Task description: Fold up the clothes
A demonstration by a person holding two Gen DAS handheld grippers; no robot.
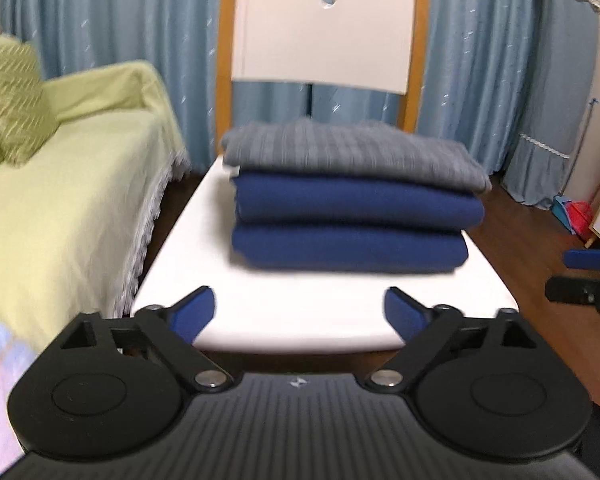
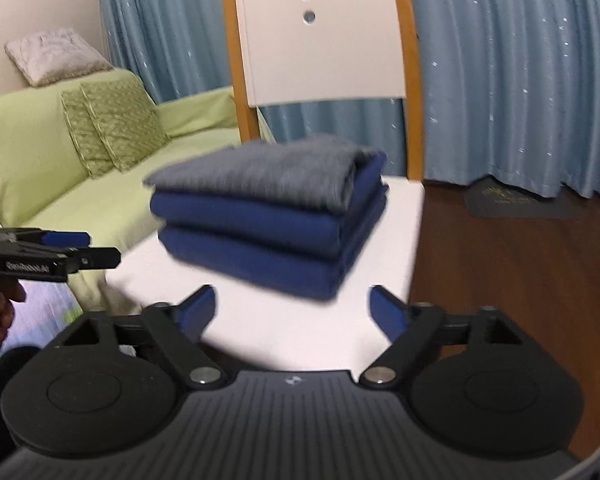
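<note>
A stack of folded clothes rests on the white table: a grey garment on top of two folded dark blue pieces. My left gripper hangs open over the table's near end, short of the stack, with nothing between its blue pads. My right gripper is likewise open and empty, back from the stack's near corner. Each gripper shows at the edge of the other's view: the right gripper in the left wrist view, and the left gripper with a hand behind it in the right wrist view.
A sofa with a yellow-green cover and patterned cushions runs along the table's left side. A white and wooden chair back stands behind the table before blue curtains. Dark wood floor lies to the right.
</note>
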